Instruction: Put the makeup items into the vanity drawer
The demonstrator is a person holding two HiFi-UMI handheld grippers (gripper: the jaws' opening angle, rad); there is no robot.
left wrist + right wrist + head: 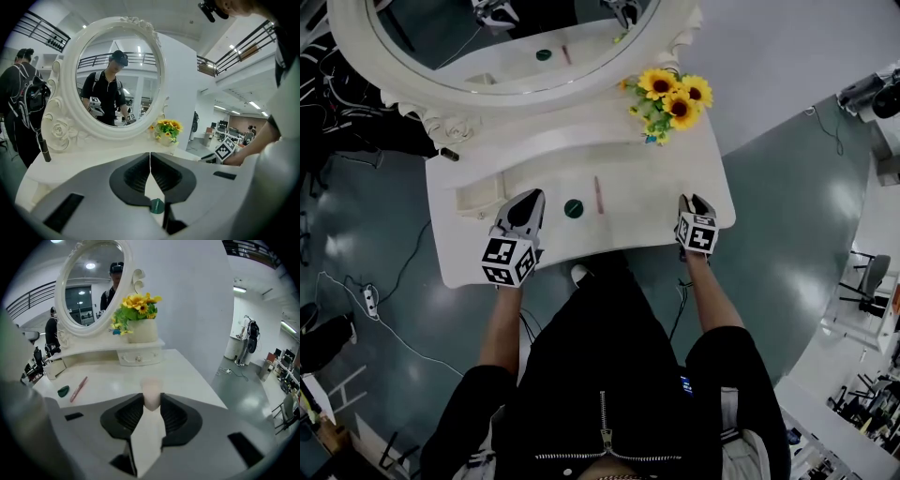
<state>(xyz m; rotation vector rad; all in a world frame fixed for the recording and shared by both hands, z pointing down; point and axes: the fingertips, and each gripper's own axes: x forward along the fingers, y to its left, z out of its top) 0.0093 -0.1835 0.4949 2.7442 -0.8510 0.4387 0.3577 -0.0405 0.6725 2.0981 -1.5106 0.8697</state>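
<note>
Seen from above, a white counter [675, 178] with a curved front edge fills the middle of the frame. A large oval mirror [412, 84] in a carved white frame rises from its back, in the upper left. A person in dark clothing [609, 375] stands at the bottom of the frame, both forearms reaching forward over the counter. A bunch of sunflowers [670, 98] sits at the upper right of the counter, on a raised back shelf. At the left end of that shelf, what looks like a small drawer [478, 197] is pulled out with its top open. The left hand-held gripper [528, 202] hovers at the left of centre with its jaws pressed together and nothing between them. A round green disc [573, 208] lies on the counter just to its right. The right hand-held gripper [696, 204] is near the counter's right front edge, well apart from the left one. Its jaws are narrowed onto a pale pink item [151, 391], blurred, which sits between the pads. Whether that item rests on the counter or is lifted cannot be told. A thin pink pencil [598, 195] lies just beside the green disc. A small black tube [448, 155] stands at the counter's far left, by the mirror frame.
</note>
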